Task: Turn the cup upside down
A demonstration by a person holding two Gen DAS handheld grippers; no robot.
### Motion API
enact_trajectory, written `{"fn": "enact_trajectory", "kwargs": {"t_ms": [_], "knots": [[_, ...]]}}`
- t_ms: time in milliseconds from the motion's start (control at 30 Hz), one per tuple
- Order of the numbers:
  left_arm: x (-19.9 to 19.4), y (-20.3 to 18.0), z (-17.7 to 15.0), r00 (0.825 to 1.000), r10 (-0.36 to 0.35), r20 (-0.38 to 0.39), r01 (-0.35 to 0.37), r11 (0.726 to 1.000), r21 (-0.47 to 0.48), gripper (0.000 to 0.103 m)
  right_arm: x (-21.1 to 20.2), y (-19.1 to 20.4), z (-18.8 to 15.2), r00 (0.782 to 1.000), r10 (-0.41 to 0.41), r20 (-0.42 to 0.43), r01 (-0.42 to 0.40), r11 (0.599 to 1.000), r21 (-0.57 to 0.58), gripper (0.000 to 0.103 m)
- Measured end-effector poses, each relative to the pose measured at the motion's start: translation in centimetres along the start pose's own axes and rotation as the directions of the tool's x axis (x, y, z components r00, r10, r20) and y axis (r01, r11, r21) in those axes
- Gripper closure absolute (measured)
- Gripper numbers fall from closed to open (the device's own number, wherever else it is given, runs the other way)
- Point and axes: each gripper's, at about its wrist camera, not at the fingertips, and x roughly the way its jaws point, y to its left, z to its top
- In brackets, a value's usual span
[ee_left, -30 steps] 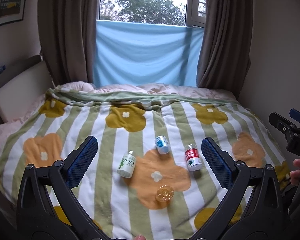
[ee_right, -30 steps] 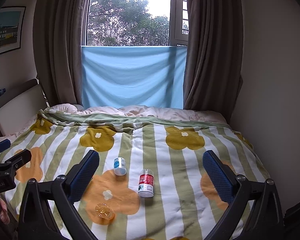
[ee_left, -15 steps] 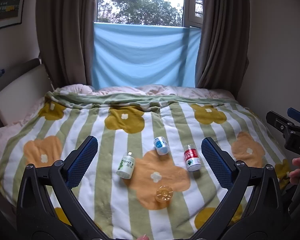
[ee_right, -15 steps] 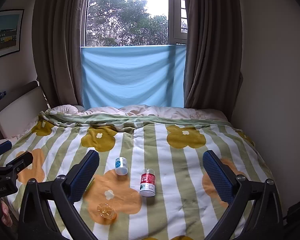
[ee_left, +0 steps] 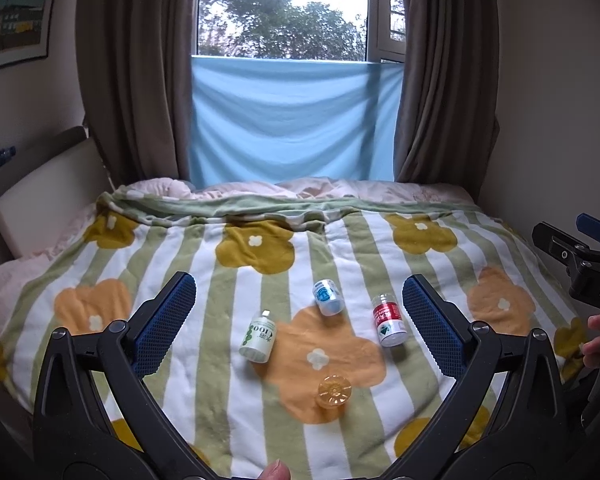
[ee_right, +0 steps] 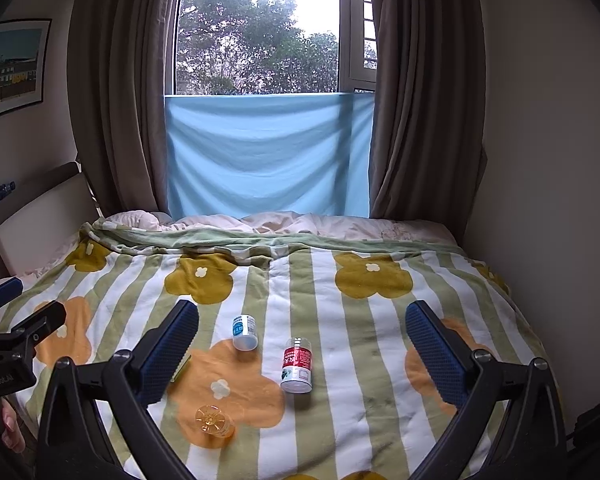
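Note:
A small clear orange cup [ee_left: 334,392] stands on an orange flower of the striped blanket [ee_left: 204,360], near the bed's front edge; in the right wrist view the cup [ee_right: 214,421] sits low left. My left gripper [ee_left: 299,312] is open and empty, held above and behind the cup. My right gripper [ee_right: 302,340] is open and empty, to the right of the cup. Each gripper shows at the edge of the other's view.
Three bottles lie on the blanket beyond the cup: a green-labelled one [ee_left: 258,338], a blue-labelled one [ee_left: 327,297] and a red-labelled one [ee_left: 388,325]. A headboard [ee_left: 40,200] stands left, a wall right, curtains and a window behind.
Both grippers have tilted or drawn back slightly, so the bed sits a little lower in both views. The cup and bottles have not moved. Both grippers stay open.

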Motion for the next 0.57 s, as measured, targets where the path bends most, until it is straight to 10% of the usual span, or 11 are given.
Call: {"fn": "enact_trajectory", "kwargs": {"t_ms": [567], "knots": [[-0.2,0.5,-0.1,0.999,0.034,0.017,-0.034,0.999,-0.002,0.0,-0.4,1.1,0.3,1.0,0.001,-0.002,-0.001,1.0,-0.006,0.0]]}}
